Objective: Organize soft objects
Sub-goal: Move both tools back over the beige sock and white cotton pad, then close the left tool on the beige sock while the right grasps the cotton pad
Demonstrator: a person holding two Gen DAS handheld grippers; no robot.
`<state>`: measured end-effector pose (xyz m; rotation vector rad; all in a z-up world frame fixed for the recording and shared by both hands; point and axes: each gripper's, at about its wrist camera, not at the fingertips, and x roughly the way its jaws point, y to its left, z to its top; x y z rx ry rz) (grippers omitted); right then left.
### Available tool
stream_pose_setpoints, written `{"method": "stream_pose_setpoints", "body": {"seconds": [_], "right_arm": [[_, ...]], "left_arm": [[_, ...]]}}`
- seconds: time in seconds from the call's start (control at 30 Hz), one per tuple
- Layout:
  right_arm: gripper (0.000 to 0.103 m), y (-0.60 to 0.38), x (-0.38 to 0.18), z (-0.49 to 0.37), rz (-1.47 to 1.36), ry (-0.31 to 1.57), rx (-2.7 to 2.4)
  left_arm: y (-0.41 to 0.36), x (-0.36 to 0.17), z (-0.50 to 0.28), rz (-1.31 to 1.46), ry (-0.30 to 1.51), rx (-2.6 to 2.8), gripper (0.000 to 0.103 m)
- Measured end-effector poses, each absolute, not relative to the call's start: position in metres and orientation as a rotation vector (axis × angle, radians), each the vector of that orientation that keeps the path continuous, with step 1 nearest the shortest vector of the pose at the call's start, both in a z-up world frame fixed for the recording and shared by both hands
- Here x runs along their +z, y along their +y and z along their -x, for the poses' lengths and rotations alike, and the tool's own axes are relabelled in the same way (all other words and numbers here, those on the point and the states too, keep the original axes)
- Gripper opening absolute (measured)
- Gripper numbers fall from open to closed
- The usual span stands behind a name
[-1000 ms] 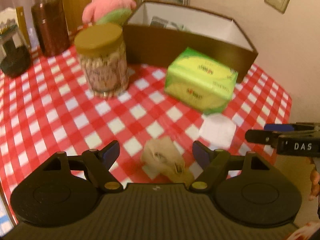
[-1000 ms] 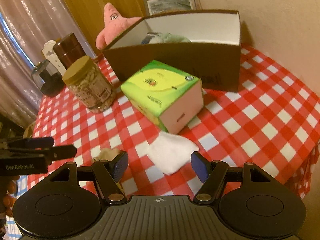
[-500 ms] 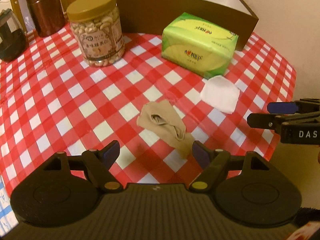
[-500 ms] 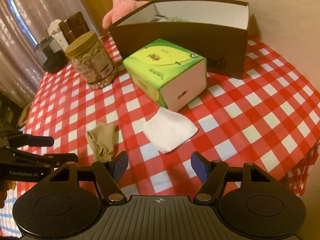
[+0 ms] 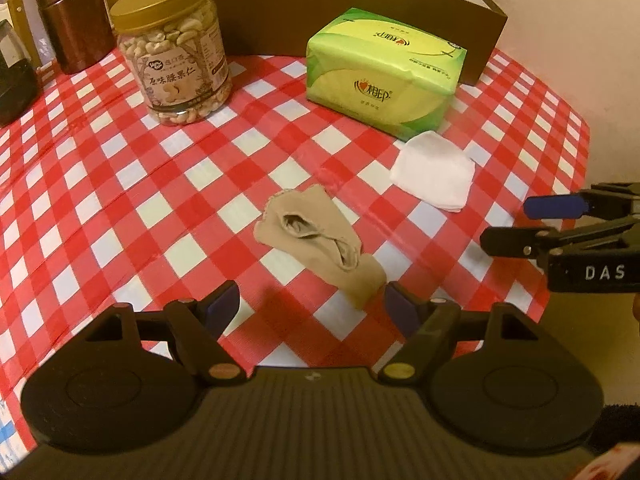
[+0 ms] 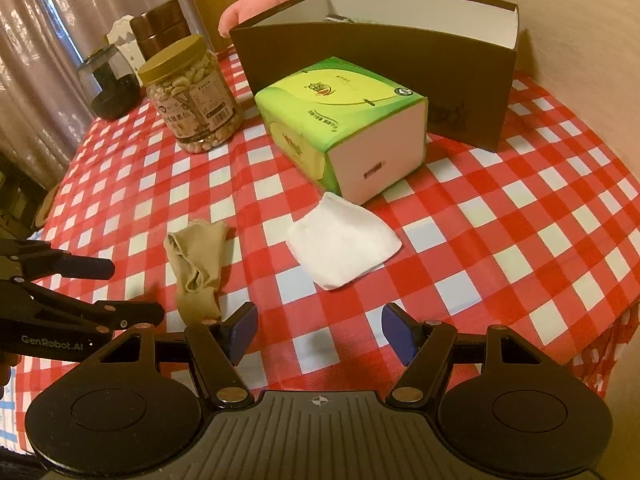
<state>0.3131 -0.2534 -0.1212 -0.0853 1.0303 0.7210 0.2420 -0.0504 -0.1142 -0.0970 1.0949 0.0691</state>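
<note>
Left wrist view: my left gripper (image 5: 312,308) hangs open, empty, the beige sock (image 5: 316,240) just beyond it, near the tissue pack (image 5: 384,72). Right wrist view: my right gripper (image 6: 316,330) gapes empty too; the white cloth (image 6: 342,246) lies just before the tissue pack (image 6: 340,120).

Sock (image 5: 320,240) near centre on tablecloth (image 5: 120,184), folded cloth (image 5: 434,172) right of it, tissue pack (image 5: 384,68) behind cloth, nut jar (image 5: 172,48) far left, box (image 5: 360,12) farthest.

"DAS" on right tongs (image 5: 560,220), "GenRobot.AI" on left tongs (image 6: 100,292)
</note>
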Motion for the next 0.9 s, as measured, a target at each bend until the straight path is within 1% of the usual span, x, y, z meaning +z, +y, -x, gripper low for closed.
{"method": "stream_pose_setpoints", "body": {"seconds": [0.27,0.7,0.73,0.83,0.9], "right_arm": [[0.069,-0.252,-0.13,-0.317,0.079,1.035,0.715],[0.069,-0.252,-0.139,-0.333,0.077,1.031,0.689],[0.069,-0.252,-0.139,-0.335,0.078,1.029,0.686],[0.069,-0.251,-0.14,-0.338,0.085,1.02,0.681],[0.069,-0.251,-0.14,-0.341,0.093,1.009,0.681]], "left_arm": [[-0.046,-0.121,-0.25,0.148,1.062,0.054,0.078],[-0.046,-0.138,-0.275,0.139,1.063,0.056,0.078],[-0.046,-0.139,-0.278,0.136,1.062,0.055,0.077],[-0.048,-0.144,-0.284,0.117,1.063,0.053,0.066],[-0.049,-0.146,-0.286,0.102,1.063,0.051,0.062]]}}
